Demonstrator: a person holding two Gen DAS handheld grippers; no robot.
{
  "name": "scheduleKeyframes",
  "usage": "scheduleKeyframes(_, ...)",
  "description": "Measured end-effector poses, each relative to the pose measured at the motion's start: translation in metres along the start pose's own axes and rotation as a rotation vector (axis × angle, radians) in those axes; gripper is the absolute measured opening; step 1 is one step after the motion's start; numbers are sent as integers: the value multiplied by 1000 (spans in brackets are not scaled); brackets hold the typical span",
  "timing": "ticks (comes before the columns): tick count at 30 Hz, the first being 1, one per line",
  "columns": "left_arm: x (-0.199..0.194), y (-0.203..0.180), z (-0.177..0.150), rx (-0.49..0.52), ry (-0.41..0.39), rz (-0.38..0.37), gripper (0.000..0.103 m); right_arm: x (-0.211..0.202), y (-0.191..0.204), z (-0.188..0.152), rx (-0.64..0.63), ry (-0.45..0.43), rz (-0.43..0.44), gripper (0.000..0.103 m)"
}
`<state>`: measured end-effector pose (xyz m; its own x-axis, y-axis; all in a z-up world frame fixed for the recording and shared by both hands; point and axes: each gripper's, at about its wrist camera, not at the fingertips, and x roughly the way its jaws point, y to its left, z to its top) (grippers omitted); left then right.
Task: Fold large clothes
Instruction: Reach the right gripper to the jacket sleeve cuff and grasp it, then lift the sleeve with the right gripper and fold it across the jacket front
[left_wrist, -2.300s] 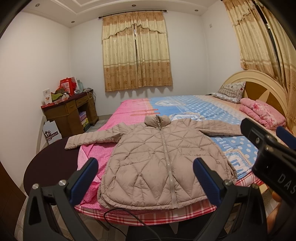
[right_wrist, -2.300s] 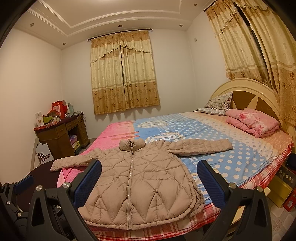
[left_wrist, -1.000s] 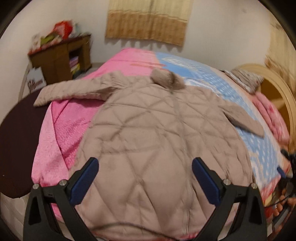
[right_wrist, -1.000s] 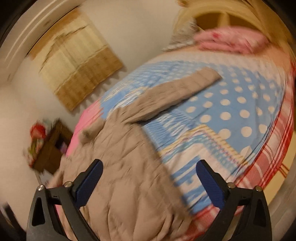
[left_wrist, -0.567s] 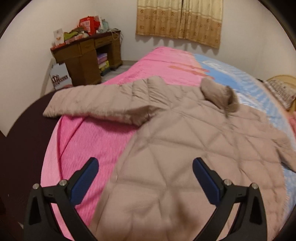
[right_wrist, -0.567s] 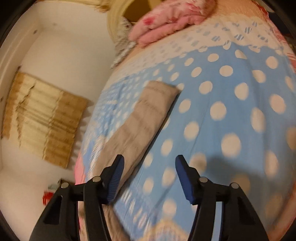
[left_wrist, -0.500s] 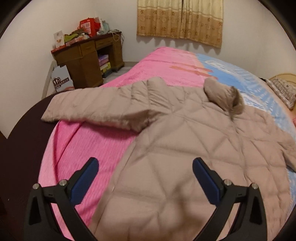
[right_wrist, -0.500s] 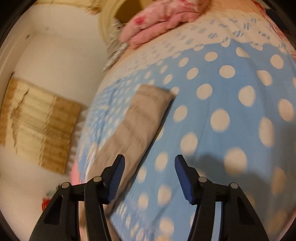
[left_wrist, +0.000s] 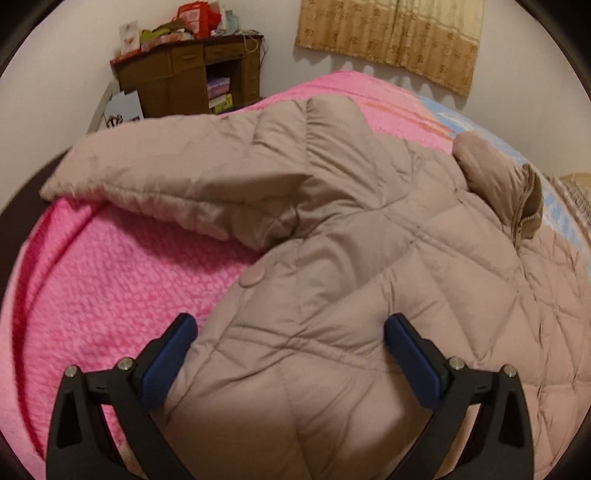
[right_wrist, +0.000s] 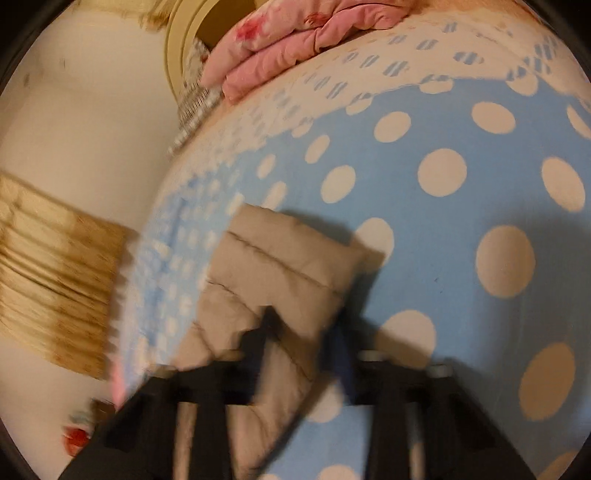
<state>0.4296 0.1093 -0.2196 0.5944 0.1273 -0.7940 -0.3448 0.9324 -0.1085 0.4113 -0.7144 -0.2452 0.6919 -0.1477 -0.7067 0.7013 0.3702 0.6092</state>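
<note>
— Two grippers? Left gripper (left_wrist: 290, 345) gaping wide over jacket (left_wrist: 369, 295), spread flat on bed (left_wrist: 110, 277).
— Right gripper (right_wrist: 301, 332): blurred, seemingly pinched around sleeve cuff (right_wrist: 288, 266).

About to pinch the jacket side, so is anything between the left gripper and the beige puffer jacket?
Nothing visible is. The left gripper is open right over the puffer jacket, its side edge between the fingers, on the pink bedspread.

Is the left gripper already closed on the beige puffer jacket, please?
No, the left gripper stands wide open, its blue pads spread apart above the quilted body of the beige puffer jacket without pinching any fabric.
</note>
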Motion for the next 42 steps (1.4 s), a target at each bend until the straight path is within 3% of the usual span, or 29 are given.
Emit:
scheduleKeyframes(2, -1, 2, -2, -10, -9, -12, 103, -1, 9, 3, -43, -2, -1, 6)
scheduleKeyframes(4, -2, 2, -3, -11, -14, -16, 103, -12, 22, 3, -96, -39, -2, 4)
scheduleKeyframes(6, -2, 3, -5, -13, -17, -23, 103, -34, 51, -1, -188, -89, 26, 4)
scheduleKeyframes(10, -3, 5, -5, -29, -27, -47, 103, -71, 111, -28, -318, -107, 133, 4)
scheduleKeyframes(17, -10, 18, -9, -53, -43, -87, 103, -117, 254, -165, -672, -18, 354, 4)
scheduleKeyframes(21, -13, 23, -9, -69, -51, -111, 103, -113, 317, -270, -826, 132, 488, 4)
scheduleKeyframes(25, -14, 28, -9, -79, -57, -127, 103, -94, 361, -380, -964, 268, 566, 4)
scheduleKeyframes(28, -16, 32, -10, -90, -62, -145, 103, -75, 381, -449, -1066, 372, 595, 3)
scheduleKeyframes(30, -17, 35, -10, -99, -66, -158, 103, -58, 387, -477, -1089, 436, 597, 3)
scheduleKeyframes(37, -18, 42, -10, -104, -68, -169, 103, -16, 375, -538, -1129, 611, 589, 3)
scheduleKeyframes(42, -17, 41, -10, -100, -65, -163, 103, 14, 360, -562, -1118, 713, 541, 4)
